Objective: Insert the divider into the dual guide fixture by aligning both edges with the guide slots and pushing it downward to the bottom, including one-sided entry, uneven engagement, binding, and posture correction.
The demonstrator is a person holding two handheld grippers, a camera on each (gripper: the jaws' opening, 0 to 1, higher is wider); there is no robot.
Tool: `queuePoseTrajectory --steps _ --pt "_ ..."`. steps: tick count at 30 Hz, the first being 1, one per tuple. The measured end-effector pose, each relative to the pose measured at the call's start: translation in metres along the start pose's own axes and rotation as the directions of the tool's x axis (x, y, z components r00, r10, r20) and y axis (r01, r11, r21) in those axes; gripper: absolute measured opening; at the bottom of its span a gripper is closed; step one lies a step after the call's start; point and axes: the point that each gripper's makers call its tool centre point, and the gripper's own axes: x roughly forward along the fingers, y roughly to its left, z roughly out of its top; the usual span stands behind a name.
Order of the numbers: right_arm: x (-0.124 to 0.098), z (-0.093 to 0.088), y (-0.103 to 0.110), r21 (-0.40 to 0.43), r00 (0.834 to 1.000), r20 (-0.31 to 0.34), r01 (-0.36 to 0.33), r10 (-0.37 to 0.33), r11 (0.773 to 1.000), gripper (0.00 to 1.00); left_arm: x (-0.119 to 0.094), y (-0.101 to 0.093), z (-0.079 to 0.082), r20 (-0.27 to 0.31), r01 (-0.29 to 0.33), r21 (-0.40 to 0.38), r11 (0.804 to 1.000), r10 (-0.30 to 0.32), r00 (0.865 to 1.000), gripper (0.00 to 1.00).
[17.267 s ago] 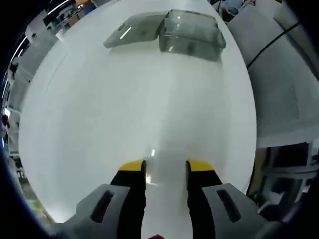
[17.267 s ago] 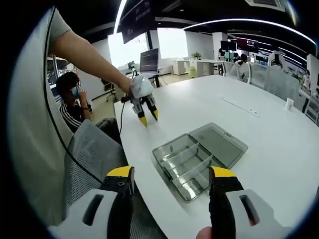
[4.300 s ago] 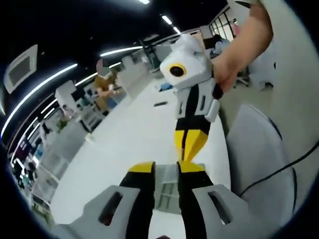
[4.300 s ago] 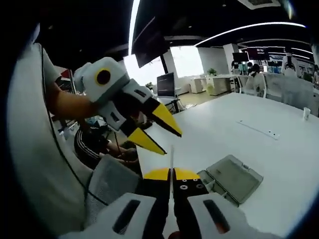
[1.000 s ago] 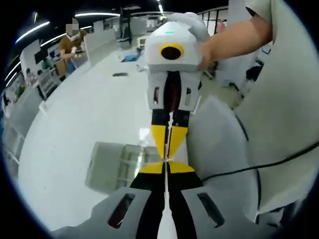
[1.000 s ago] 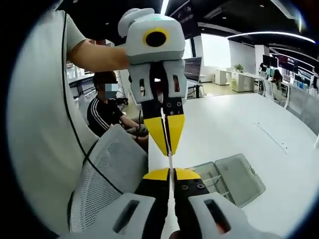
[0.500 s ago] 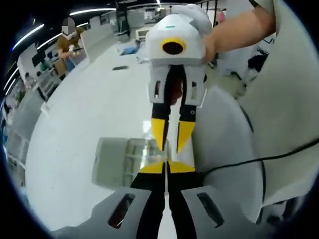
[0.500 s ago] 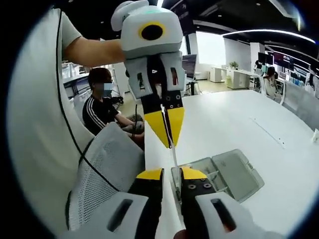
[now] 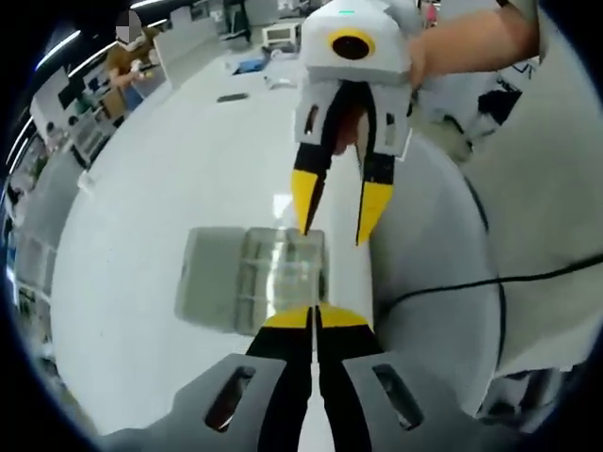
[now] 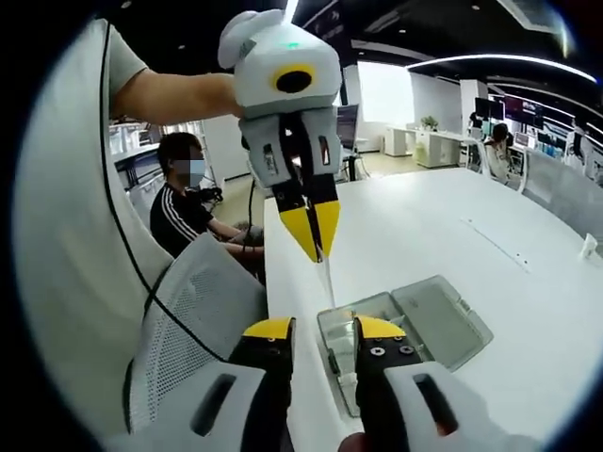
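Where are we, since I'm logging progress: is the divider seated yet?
Not yet. Done: the case lies open on the table. In hand: the left gripper is shut on the clear divider above the case; the right gripper is open. Left: aligning both edges and pushing down.

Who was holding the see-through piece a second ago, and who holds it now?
A second ago both grippers pinched the clear divider. Now the right gripper has opened and let go, while the left gripper stays shut on it, holding it over the clear compartment box. The box stayed open on the white table.
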Motion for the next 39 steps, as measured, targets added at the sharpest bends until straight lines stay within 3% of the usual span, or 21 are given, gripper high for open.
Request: queuePoseTrajectory --steps 17,39 --pt "-0.010 -0.001 0.000 0.006 0.999 0.013 0.039 -0.039 0.999 0.30 0.014 0.014 -0.016 -0.152 -0.025 -0.008 1.000 0.023 0.988 0.00" --pt "-0.010 -0.017 -0.004 0.024 0.996 -0.008 0.094 -0.094 0.995 0.50 0.033 0.023 -0.028 -0.216 -0.045 -0.017 0.999 0.040 0.976 0.00"
